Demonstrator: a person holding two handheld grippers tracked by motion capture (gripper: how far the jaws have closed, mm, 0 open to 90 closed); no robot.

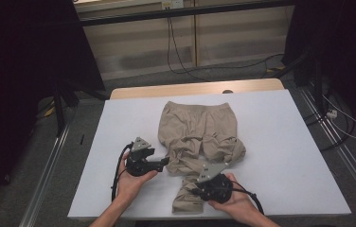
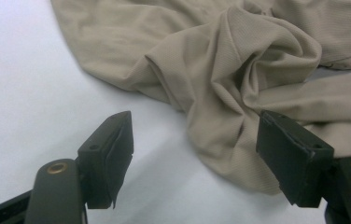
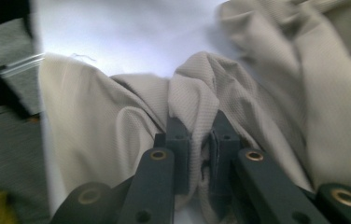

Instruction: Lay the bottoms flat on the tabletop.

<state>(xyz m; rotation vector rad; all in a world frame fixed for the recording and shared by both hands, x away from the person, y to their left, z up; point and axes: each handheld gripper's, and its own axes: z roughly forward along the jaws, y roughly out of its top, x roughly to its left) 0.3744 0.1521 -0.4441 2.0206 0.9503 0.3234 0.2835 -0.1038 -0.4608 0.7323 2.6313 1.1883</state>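
My right tool [image 3: 200, 140] clamps a fold of the shorts [image 1: 198, 135] mid-worktop [image 1: 285, 156] while the left tool [image 2: 194, 158] stands apart beside them; I should pull slowly, keeping the fabric flat.

the beige shorts [image 1: 197, 137] are showing as soft knitted cloth, finely ribbed, matt and heavily creased. the worktop [image 1: 285, 142] is looking smooth, pale and matt, with a light wooden strip [image 1: 195, 89] along its far edge. each hand-held gripper's black jaws are appearing as matt plastic with brass-coloured rivets.
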